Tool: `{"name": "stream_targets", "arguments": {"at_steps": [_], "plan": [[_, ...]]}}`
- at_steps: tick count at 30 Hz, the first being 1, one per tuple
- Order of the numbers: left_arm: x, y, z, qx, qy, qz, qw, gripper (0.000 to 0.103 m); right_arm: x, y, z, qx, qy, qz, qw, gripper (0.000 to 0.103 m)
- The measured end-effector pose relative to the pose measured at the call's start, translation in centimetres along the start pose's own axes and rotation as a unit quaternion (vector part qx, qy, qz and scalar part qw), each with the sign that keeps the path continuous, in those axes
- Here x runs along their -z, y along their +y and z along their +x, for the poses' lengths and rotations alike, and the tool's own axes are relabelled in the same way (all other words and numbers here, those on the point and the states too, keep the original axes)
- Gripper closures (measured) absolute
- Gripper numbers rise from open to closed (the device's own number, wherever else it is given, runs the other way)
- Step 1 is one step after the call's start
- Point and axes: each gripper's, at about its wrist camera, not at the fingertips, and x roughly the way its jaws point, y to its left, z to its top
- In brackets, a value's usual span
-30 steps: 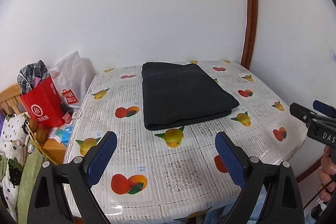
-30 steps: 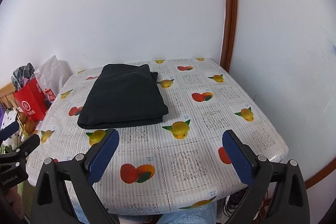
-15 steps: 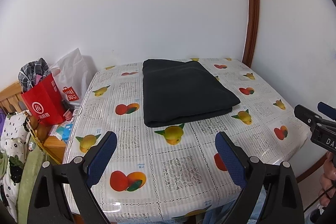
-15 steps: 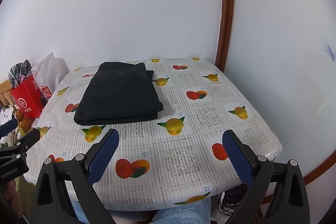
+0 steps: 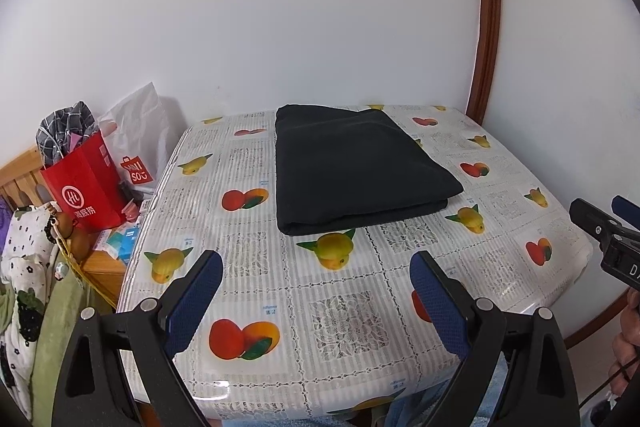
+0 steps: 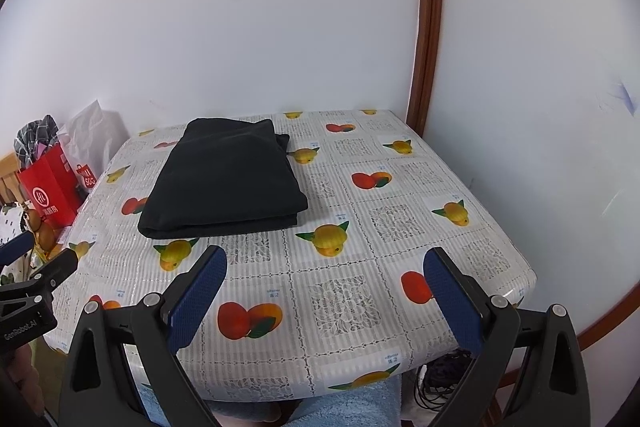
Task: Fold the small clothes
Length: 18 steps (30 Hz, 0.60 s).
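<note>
Between the wide-spread, empty jaws of the left gripper [image 5: 316,291] and the right gripper [image 6: 326,287], only bare tablecloth [image 5: 344,323] shows. Beyond them, well apart, the folded black garment [image 5: 356,163] lies flat toward the table's far side, long axis running away from the jaws. From its own view, the left gripper seems more squarely lined up with it.

Black gripper [image 5: 316,297], blue pads [image 5: 196,301], silver screws
</note>
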Motion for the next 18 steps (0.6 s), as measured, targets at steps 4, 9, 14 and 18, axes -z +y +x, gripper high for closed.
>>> {"name": "stream_targets", "arguments": {"at_steps": [4,9,14,18], "plan": [[0.03,0.12,0.09,0.001,0.001,-0.003,1.0000,0.008,-0.03,0.01,-0.03,0.002,-0.001,-0.002,1.000,0.005],[0.21,0.27,0.23,0.001,0.004,-0.007,1.0000,0.008,-0.05,0.04,-0.06,0.002,-0.001,-0.002,1.000,0.005],[0.31,0.28,0.14,0.004,0.002,-0.007,1.0000,0.008,-0.12,0.12,0.00,0.004,0.000,-0.004,1.000,0.005],[0.34,0.28,0.09,0.005,0.002,-0.009,0.9999,0.008,-0.14,0.41,-0.08,0.007,-0.003,-0.009,1.000,0.005]]}}
